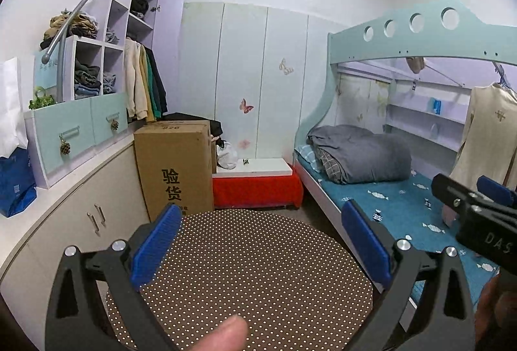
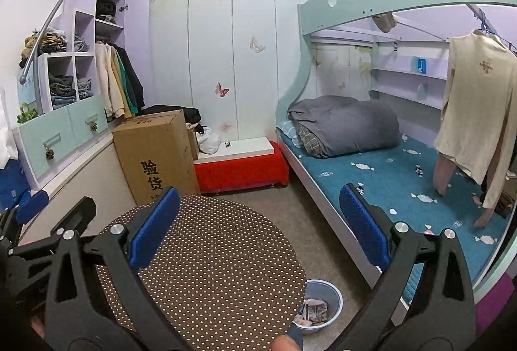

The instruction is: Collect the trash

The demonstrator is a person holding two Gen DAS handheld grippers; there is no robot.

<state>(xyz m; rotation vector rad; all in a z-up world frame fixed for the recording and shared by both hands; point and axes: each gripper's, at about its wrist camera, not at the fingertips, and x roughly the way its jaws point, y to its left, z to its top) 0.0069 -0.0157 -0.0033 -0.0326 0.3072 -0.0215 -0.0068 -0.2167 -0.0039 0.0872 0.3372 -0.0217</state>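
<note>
My left gripper (image 1: 261,241) is open and empty, held above a round brown dotted table (image 1: 258,280). My right gripper (image 2: 258,231) is also open and empty, above the same table (image 2: 210,270). The right gripper shows at the right edge of the left wrist view (image 1: 475,205); the left gripper shows at the left edge of the right wrist view (image 2: 29,215). A grey-blue bin (image 2: 336,296) with crumpled paper trash (image 2: 315,309) stands on the floor by the table's right side. A white plastic bag (image 2: 208,139) lies on the white board at the back.
A tall cardboard box (image 1: 176,163) stands behind the table, beside a low cabinet (image 1: 84,209). A red-covered platform (image 1: 255,186) lies at the back. A bunk bed (image 2: 387,173) with a grey quilt (image 2: 345,121) fills the right. A cream sweater (image 2: 475,105) hangs over the bed.
</note>
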